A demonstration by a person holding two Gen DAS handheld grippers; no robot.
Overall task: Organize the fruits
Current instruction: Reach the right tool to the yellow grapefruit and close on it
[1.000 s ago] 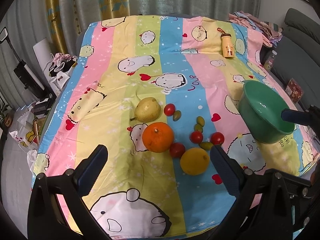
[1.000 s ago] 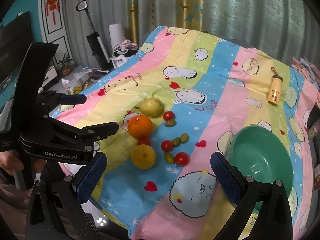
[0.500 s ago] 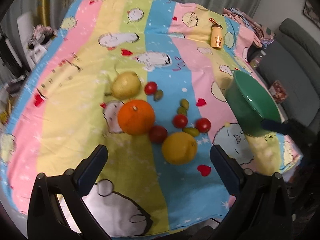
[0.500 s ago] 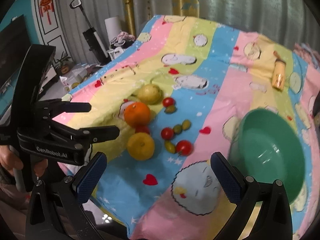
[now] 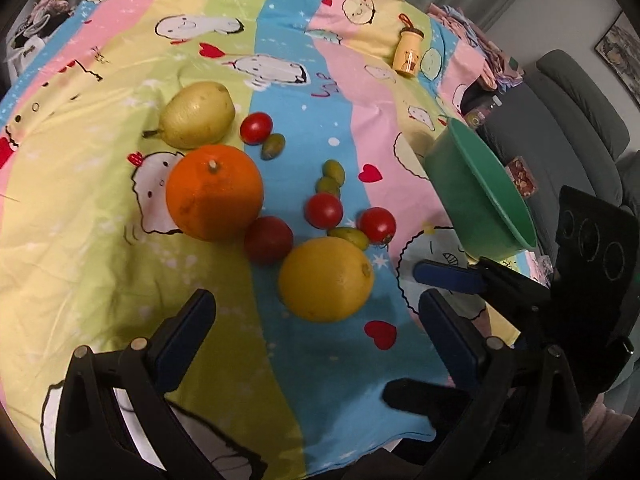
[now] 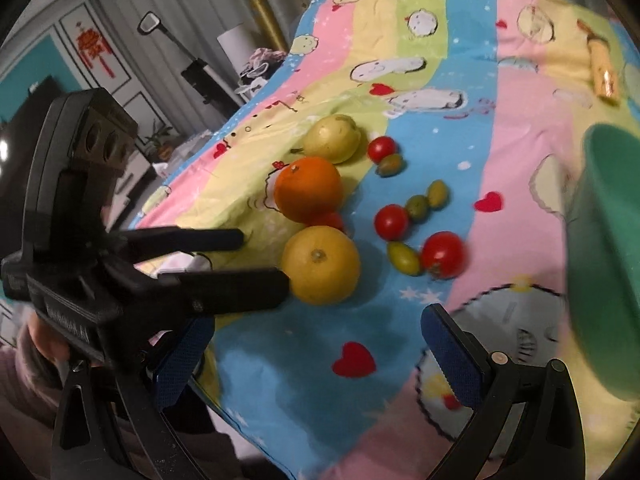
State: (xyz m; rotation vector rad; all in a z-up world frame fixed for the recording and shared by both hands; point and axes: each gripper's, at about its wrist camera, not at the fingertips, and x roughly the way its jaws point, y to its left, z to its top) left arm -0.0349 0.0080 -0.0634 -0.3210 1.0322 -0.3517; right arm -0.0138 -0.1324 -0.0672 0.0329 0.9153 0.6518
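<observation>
Fruit lies on a striped cartoon sheet (image 5: 100,208): a pear (image 5: 198,120), an orange (image 5: 214,192), a yellow citrus (image 5: 326,278), several red tomatoes (image 5: 323,210) and several small green fruits (image 5: 334,168). A green bowl (image 5: 472,200) stands to their right, empty as far as I can see. My left gripper (image 5: 316,340) is open just short of the yellow citrus (image 6: 320,266); in the right wrist view the left gripper (image 6: 264,262) has one fingertip almost touching it. My right gripper (image 6: 318,356) is open over the sheet's near edge, with the bowl (image 6: 608,260) to its right.
A small yellow bottle (image 5: 408,52) lies at the far side of the sheet. A grey sofa (image 5: 580,120) and piled clothes (image 5: 492,56) are to the right. Floor clutter and a vacuum (image 6: 200,72) sit off the left edge.
Both grippers have come lower and closer to the fruit. The left one has closed in on the yellow citrus. The bowl has slid to the right edge of the right wrist view.
</observation>
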